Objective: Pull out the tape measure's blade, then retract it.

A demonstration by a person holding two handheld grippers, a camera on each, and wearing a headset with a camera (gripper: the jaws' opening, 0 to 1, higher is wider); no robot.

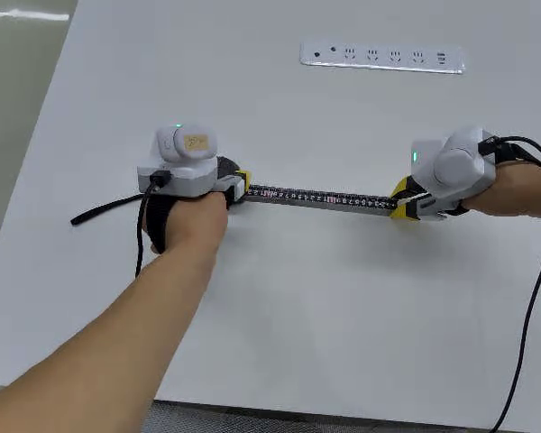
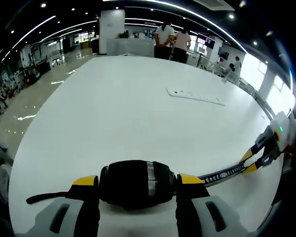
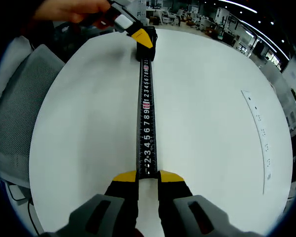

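My left gripper (image 2: pixel 137 180) is shut on the black tape measure case (image 2: pixel 137 182), which rests on the white table. In the head view the case (image 1: pixel 227 171) sits at the left gripper (image 1: pixel 234 188). The dark blade (image 1: pixel 320 198) with white numbers runs out to the right, level above the table. My right gripper (image 1: pixel 402 205) is shut on the blade's end. In the right gripper view the blade (image 3: pixel 147 118) stretches from my right gripper (image 3: pixel 148 177) up to the case (image 3: pixel 147 47). From the left gripper view the blade (image 2: pixel 222 173) reaches the right gripper (image 2: pixel 251 162).
A white power strip (image 1: pixel 381 57) lies flat at the back of the white table (image 1: pixel 298 298). A black strap (image 1: pixel 104 212) trails left from the case. Cables hang from both grippers. People stand far behind the table (image 2: pixel 171 42). A grey chair (image 3: pixel 17 123) stands beside the table.
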